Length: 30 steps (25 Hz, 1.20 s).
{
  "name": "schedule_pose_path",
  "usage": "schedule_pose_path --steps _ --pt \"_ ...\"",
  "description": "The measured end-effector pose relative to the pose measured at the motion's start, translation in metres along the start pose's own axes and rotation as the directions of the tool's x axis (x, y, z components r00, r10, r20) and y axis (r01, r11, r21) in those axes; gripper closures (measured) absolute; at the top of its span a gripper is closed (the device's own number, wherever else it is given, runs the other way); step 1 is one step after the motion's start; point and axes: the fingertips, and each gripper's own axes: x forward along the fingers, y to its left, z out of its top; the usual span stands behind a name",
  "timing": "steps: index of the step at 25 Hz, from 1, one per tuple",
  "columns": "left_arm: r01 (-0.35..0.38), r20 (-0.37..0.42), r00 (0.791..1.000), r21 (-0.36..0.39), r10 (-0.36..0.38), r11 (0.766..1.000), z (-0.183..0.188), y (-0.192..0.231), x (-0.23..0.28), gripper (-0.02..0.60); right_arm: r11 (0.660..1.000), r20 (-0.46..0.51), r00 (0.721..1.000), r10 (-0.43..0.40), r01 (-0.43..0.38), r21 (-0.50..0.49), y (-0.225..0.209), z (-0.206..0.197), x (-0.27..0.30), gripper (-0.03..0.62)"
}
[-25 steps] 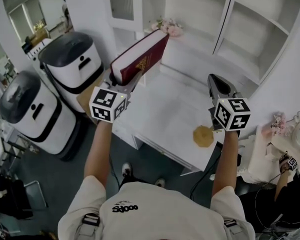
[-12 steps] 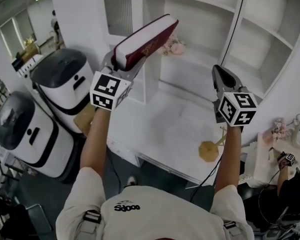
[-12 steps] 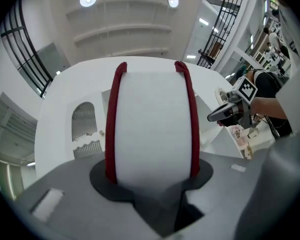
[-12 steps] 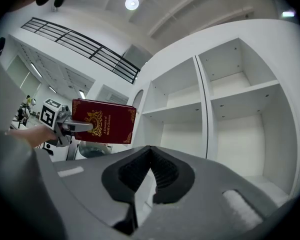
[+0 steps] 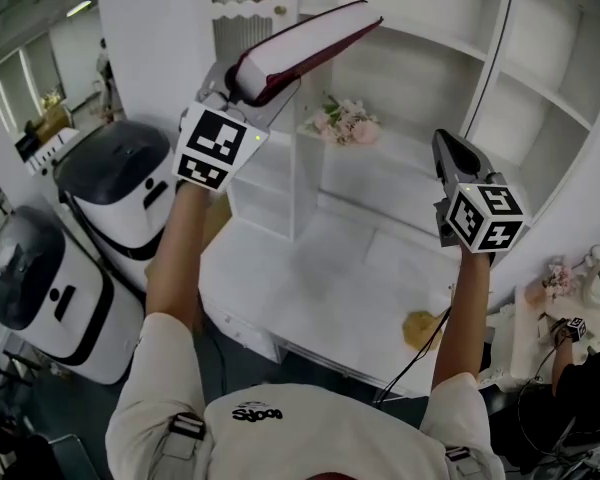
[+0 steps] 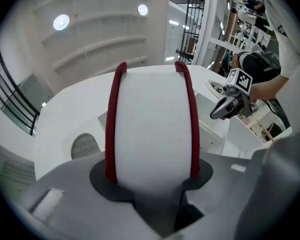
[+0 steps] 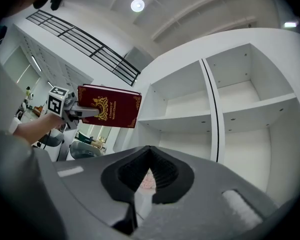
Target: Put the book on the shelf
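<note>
Surrounding the book — shelf divider, flowers, perhaps bins

Book matt cloth-like cover, paper edges; shelf smooth painted white

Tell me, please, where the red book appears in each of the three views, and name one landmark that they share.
Head view: the red book is at top centre, held high by the left tongs.
Left gripper view: centre, page edge toward the camera, clamped between the jaws.
Right gripper view: left of centre, gold-printed cover showing.
Shared landmark: the white shelf unit behind the book.
</note>
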Motion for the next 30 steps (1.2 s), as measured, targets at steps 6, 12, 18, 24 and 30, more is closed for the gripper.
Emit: schedule_pose_path --steps 6,12,18,24,30 --pt "0.006 -0.001 1.000 0.140 -0.006 0.990 0.020 0.034 0.030 0.348 1.000 0.010 1.000 0.003 -0.003 -0.023 -0.008 0.014 0.012 0.592" --pt "-0.022 -0.047 0.998 0.319 0.039 0.947 0.033 0.052 0.057 0.348 0.998 0.011 1.000 0.024 -0.023 -0.057 -0.010 0.031 0.027 0.592" --pt "0.009 -0.118 0.991 0.557 0.068 0.831 0.044 0.053 0.091 0.348 0.998 0.028 0.999 0.033 -0.031 -0.051 -0.008 0.035 0.031 0.592" --pt "0.127 -0.212 0.977 0.651 0.018 0.748 0.036 0.050 0.134 0.345 0.997 -0.005 0.999 0.045 -0.045 -0.064 -0.002 0.020 0.036 0.592" --pt "0.231 -0.317 0.948 0.672 -0.009 0.704 0.007 0.042 0.171 0.332 0.996 -0.034 0.999 0.039 -0.042 -0.082 -0.003 0.011 0.037 0.591"
